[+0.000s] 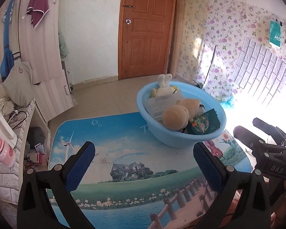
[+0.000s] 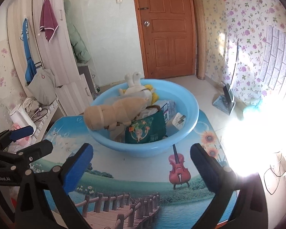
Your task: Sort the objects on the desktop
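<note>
Basically both claws are hanging empty over the printed table mat [image 1: 124,133]: left gripper [image 1: 144,165] spread wide, right gripper [image 2: 141,164] spread wide, nothing between either set of pads. Everything sortable is sitting in the blue basin [image 2: 190,114] at the mat's far end — tan plush [image 2: 112,112], white plush [image 2: 135,87], clear plastic box [image 1: 162,101], green snack packet [image 2: 145,131] — so I'm reading sorting as done or nearly; next move is probably just checking for stragglers. Readable text: "DAS" and "GenRobot.AI" on the gripper bodies; packet print is too small.
</note>
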### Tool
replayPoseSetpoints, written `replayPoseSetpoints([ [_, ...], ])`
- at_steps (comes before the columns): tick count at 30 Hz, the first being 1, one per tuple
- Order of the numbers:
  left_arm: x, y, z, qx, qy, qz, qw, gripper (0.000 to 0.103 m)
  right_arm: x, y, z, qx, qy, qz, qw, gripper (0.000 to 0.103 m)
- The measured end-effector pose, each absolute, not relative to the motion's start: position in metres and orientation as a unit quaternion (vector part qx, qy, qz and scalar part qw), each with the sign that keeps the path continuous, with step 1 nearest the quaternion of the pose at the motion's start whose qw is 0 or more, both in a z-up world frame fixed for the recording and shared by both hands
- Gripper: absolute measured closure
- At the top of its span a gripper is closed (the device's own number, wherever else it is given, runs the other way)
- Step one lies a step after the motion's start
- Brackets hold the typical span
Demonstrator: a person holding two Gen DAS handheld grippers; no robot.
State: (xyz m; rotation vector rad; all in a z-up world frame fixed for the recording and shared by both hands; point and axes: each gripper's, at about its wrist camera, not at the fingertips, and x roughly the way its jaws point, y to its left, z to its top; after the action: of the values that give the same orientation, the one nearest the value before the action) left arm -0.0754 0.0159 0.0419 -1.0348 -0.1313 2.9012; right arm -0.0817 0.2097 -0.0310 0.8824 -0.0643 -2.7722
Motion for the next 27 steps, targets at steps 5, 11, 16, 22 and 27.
replayPoseSetpoints([
  [5,-0.066,0.014,0.052,-0.316,-0.036,0.948,0.036,0.0,-0.071,0.208,-0.016,0.262,-0.019,-0.958,0.115,0.0],
  [11,-0.071,0.024,0.034,-0.358,-0.008,0.933,0.021,0.0,-0.079,0.204,-0.028,0.302,-0.026,-0.946,0.115,0.0],
  [16,-0.07,0.026,0.028,-0.369,-0.006,0.929,0.022,0.0,-0.079,0.2,-0.04,0.328,-0.016,-0.937,0.118,0.0],
  [22,-0.068,0.029,0.031,-0.363,0.001,0.931,0.026,0.0,-0.077,0.205,-0.042,0.33,-0.02,-0.937,0.114,0.0],
  [27,-0.067,0.031,0.032,-0.363,0.001,0.932,0.026,0.0,-0.077,0.207,-0.041,0.331,-0.024,-0.937,0.113,0.0],
])
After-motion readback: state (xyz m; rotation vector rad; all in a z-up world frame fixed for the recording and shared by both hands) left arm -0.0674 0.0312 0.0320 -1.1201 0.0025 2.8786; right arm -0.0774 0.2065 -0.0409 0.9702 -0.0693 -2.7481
